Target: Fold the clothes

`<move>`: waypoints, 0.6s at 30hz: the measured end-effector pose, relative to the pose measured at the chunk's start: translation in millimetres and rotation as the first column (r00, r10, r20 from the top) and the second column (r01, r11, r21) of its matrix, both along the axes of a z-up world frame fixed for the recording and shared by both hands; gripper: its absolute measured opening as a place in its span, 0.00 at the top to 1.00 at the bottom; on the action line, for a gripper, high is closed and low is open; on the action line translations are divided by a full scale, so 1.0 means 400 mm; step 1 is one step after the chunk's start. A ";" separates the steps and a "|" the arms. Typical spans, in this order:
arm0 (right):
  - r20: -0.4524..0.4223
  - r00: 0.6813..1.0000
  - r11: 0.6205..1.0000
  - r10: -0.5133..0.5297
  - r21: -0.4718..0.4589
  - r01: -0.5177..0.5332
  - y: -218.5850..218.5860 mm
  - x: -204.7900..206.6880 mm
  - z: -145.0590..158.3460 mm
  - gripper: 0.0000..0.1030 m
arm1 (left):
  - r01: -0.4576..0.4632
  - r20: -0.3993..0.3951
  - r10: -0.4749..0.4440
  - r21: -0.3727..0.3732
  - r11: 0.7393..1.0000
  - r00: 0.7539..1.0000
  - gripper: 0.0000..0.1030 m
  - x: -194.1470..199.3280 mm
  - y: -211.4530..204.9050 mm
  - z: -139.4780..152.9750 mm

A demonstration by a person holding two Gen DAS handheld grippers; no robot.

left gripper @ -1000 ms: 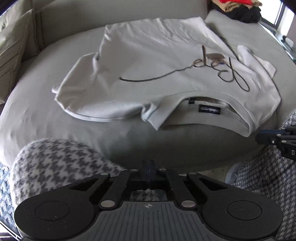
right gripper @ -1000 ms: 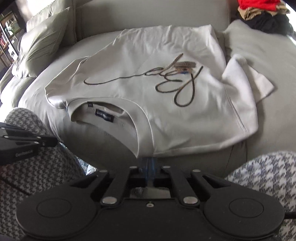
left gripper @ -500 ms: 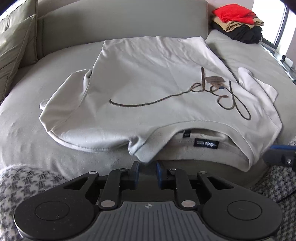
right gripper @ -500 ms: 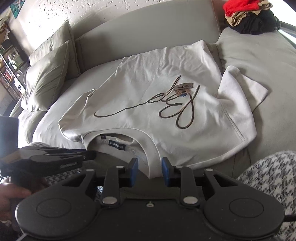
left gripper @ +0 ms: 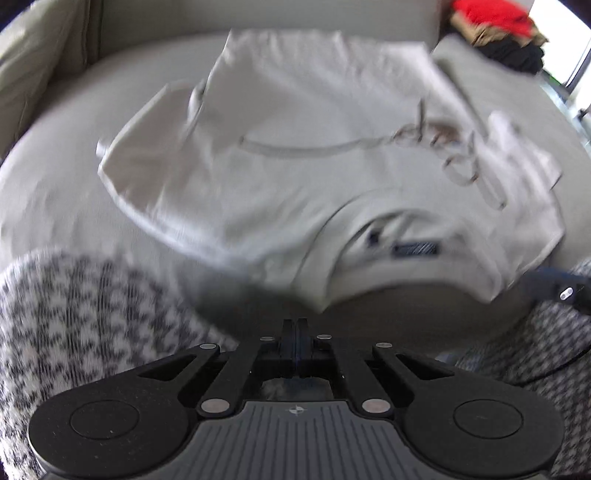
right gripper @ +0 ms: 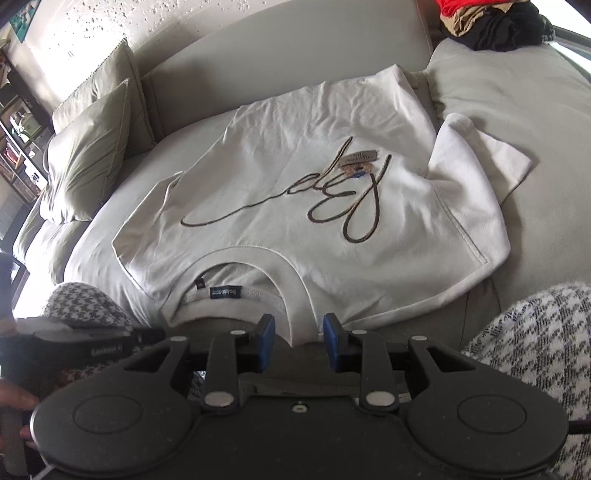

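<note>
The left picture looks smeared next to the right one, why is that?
Left wrist view: motion blur smears the white shirt and its script, though the tongs stay crisp. Right wrist view: sharp, script and neck label clear. Both views bend the sofa round; daylight glares top right.

You had a grey-green sofa (right gripper: 517,122) filling most of both views, with two matching cushions (right gripper: 88,155) propped at its far left end. Up in the far right corner sat a pile of red, tan and black stuff (right gripper: 491,22). Behind the sofa was a speckled wall (right gripper: 147,29), with cluttered shelves (right gripper: 18,147) off left.
</note>
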State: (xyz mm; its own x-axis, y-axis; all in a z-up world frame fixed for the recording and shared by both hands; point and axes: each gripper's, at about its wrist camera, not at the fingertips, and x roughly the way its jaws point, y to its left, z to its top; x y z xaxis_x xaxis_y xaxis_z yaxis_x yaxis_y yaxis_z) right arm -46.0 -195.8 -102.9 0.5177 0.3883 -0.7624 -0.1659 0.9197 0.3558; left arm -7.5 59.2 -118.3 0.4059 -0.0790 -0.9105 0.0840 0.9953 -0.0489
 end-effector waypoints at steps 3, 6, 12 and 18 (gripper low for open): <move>0.040 0.999 1.000 -0.024 -0.007 0.024 -0.014 0.003 0.016 0.65 | 0.041 0.052 -0.039 -0.031 0.999 0.998 0.93 -0.019 0.009 0.029; 0.099 0.992 0.996 -0.084 -0.018 0.086 -0.038 0.020 0.028 0.74 | 0.091 0.188 -0.085 -0.024 0.996 0.979 0.89 -0.023 0.002 0.085; 0.084 0.988 0.990 -0.130 -0.046 0.134 -0.032 0.120 -0.040 0.88 | 0.060 0.287 -0.076 0.063 0.996 0.955 0.84 0.093 -0.028 0.077; -0.065 0.992 0.994 -0.110 -0.028 0.109 -0.072 0.096 -0.053 0.88 | 0.098 0.157 -0.116 0.118 0.988 0.981 0.92 0.072 -0.021 0.029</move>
State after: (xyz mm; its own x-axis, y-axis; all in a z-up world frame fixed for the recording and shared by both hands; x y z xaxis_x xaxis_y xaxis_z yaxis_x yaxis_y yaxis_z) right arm -7.5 -224.5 -124.0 0.5037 0.3131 -0.8051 -0.0403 0.9395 0.3401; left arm 21.2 50.8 -106.5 0.5440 -0.0338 -0.8384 0.1878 0.9788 0.0823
